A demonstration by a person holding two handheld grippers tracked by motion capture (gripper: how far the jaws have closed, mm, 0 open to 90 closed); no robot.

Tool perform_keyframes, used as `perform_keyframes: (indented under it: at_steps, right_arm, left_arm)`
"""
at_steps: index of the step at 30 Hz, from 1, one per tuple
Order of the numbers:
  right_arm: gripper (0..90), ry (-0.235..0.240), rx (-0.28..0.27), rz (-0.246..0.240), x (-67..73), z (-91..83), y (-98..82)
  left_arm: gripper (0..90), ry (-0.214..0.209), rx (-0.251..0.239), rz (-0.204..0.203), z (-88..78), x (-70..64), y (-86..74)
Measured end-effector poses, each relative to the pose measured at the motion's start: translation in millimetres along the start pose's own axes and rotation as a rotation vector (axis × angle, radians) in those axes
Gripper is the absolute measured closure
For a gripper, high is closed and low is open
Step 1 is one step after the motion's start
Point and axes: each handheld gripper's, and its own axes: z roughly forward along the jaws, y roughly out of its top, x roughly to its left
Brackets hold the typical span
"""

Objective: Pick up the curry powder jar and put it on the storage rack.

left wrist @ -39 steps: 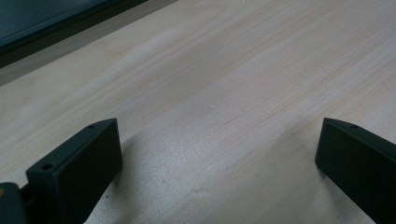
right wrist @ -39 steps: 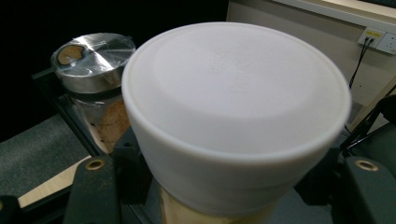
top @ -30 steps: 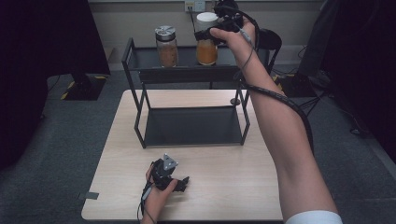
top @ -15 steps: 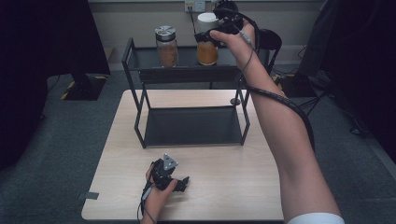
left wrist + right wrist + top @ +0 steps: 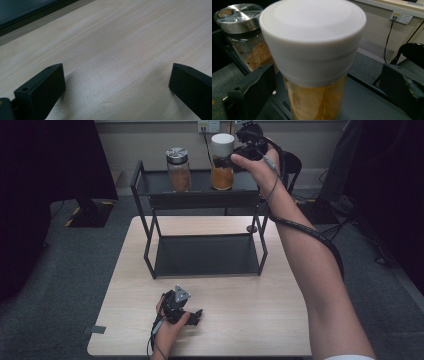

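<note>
A person's right gripper (image 5: 234, 161) is raised to the top shelf of a black metal rack (image 5: 200, 200) that stands on a pale wooden table (image 5: 250, 310). Its jaws have just been opening and now stand wide on either side of a white-lidded jar (image 5: 222, 162) of amber contents. In the right gripper view, the white-lidded jar (image 5: 314, 62) rises between the 2 black jaws with a clear gap on each side, so the pads do not press on it. The jar stands upright on the top shelf, toward its right end as seen from above.

Just beside it, to the left in the high view, stands a second jar with a metal lid (image 5: 178, 169), holding brown contents; the 2 jars are apart. The same metal-lidded jar (image 5: 244, 40) shows behind and left of the white lid in the right gripper view.

The left gripper (image 5: 192, 316) rests low on the table near its front edge, well apart from the rack. In the left gripper view, its jaws stand wide open over bare wood (image 5: 120, 50), with nothing between them.
</note>
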Motion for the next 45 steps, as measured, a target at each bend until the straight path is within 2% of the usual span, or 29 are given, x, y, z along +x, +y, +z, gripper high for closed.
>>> perform_keyframes:
  at_steps: [3,7,12,21,35,45]
  right_arm:
    - [0.2,-0.007,0.007,-0.001,3.5,-4.1,-2.1]
    - [0.2,0.020,0.005,-0.001,4.6,-9.5,-7.4]
    - [0.7,0.026,0.005,-0.010,11.0,-14.7,-14.5]
    - [1.2,-0.001,-0.021,-0.008,22.9,-27.3,-28.2]
    - [1.3,0.054,-0.014,-0.036,36.1,-31.0,-50.9]
    - [1.3,0.057,-0.010,-0.062,43.6,-34.0,-68.5]
  left_arm:
    - [0.0,-0.001,0.000,0.001,0.0,0.3,0.0]
    - [0.0,-0.001,-0.001,-0.001,0.1,0.2,-0.2]
    - [0.0,-0.001,-0.001,0.000,0.1,0.2,-0.2]
    - [0.0,-0.002,0.001,0.000,-0.1,0.4,0.2]
    - [0.0,-0.002,0.002,0.000,-0.1,0.4,0.3]
    - [0.0,-0.003,0.002,-0.001,-0.2,0.5,0.4]
